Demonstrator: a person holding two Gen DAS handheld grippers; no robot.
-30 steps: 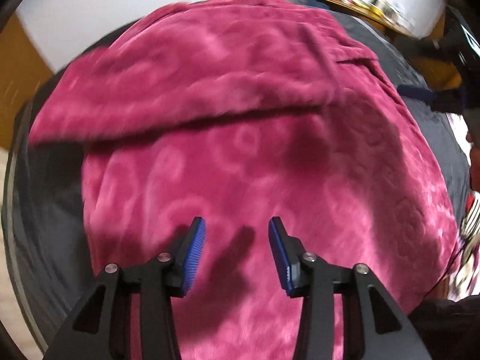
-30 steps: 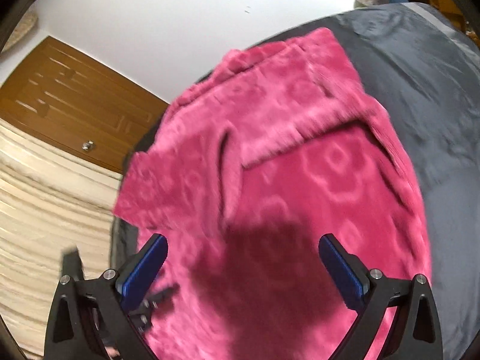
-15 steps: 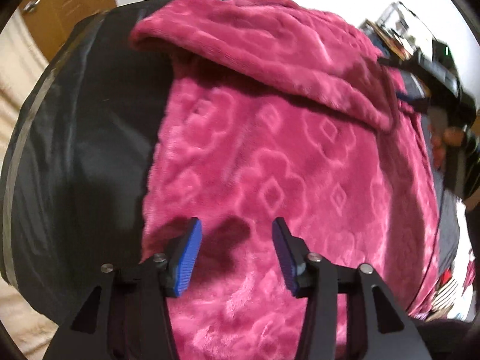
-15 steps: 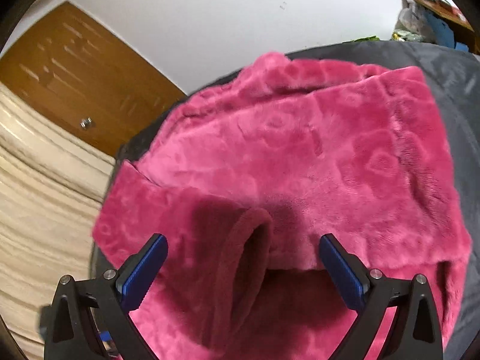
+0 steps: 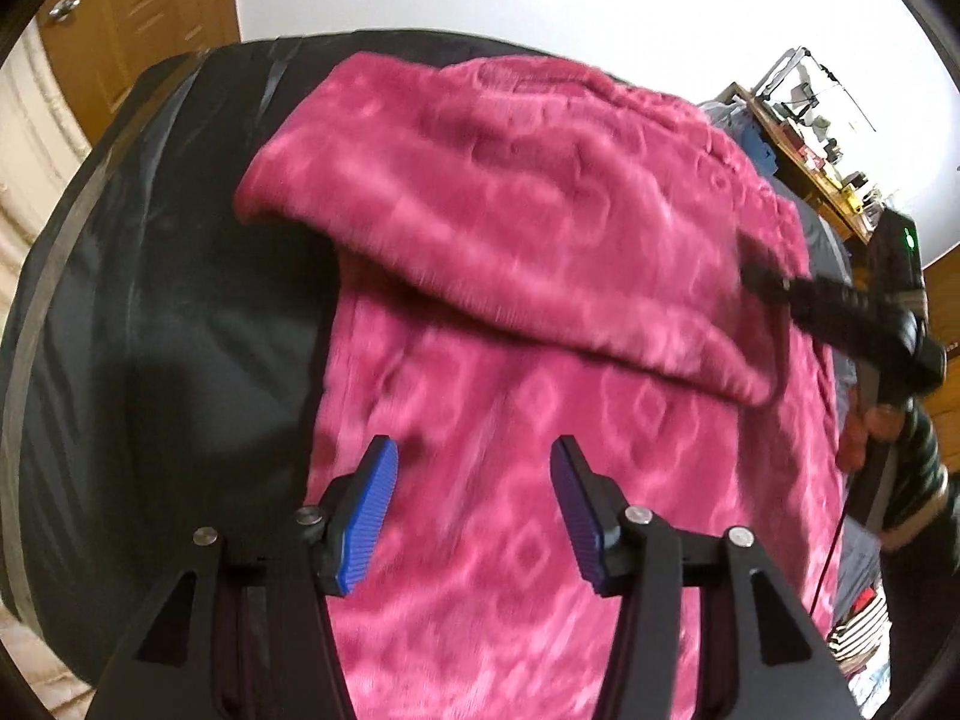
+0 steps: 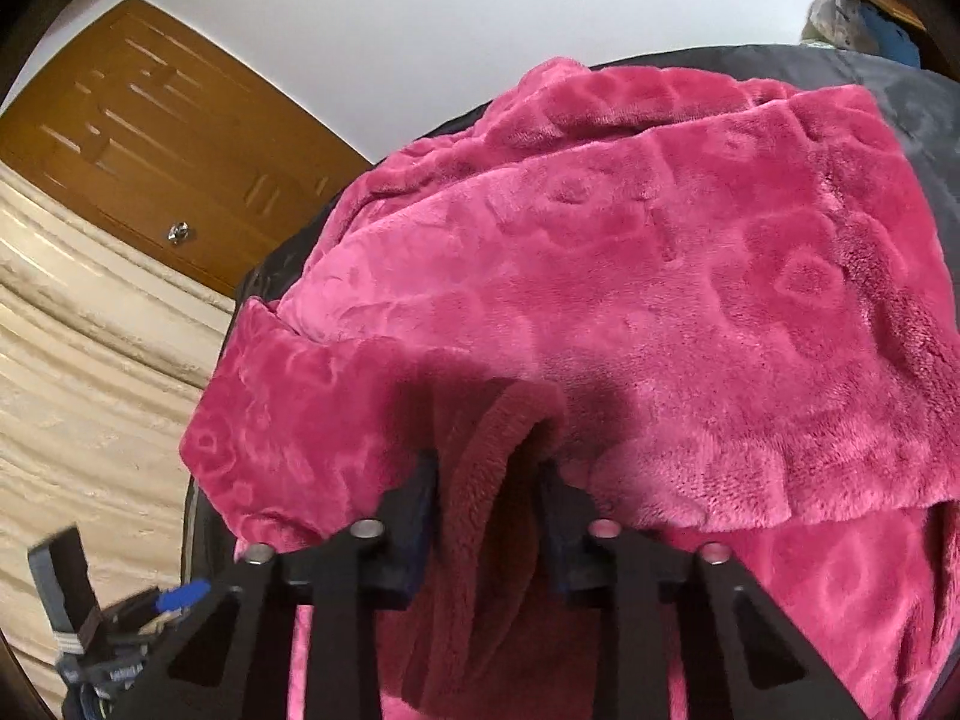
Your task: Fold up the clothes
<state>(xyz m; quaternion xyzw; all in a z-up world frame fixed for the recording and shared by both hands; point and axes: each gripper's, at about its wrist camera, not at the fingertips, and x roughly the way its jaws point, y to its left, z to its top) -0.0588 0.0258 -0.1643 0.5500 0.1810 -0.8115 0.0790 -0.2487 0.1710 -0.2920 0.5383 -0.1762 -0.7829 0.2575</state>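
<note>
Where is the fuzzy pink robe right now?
The fuzzy pink robe lies spread on the dark bed cover, one part folded across its top. In the right wrist view, the right claw is closing on a fold at its near edge.

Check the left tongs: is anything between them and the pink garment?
Nothing visible. The left tongs hang open right over the pink garment, with only air in between. The right tongs are closing on a fold of it.

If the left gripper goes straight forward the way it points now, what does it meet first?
Most likely the pink fleece garment: the left gripper, with nothing between its blue pads, points down at its flat lower layer. How far off it is cannot be judged.
</note>
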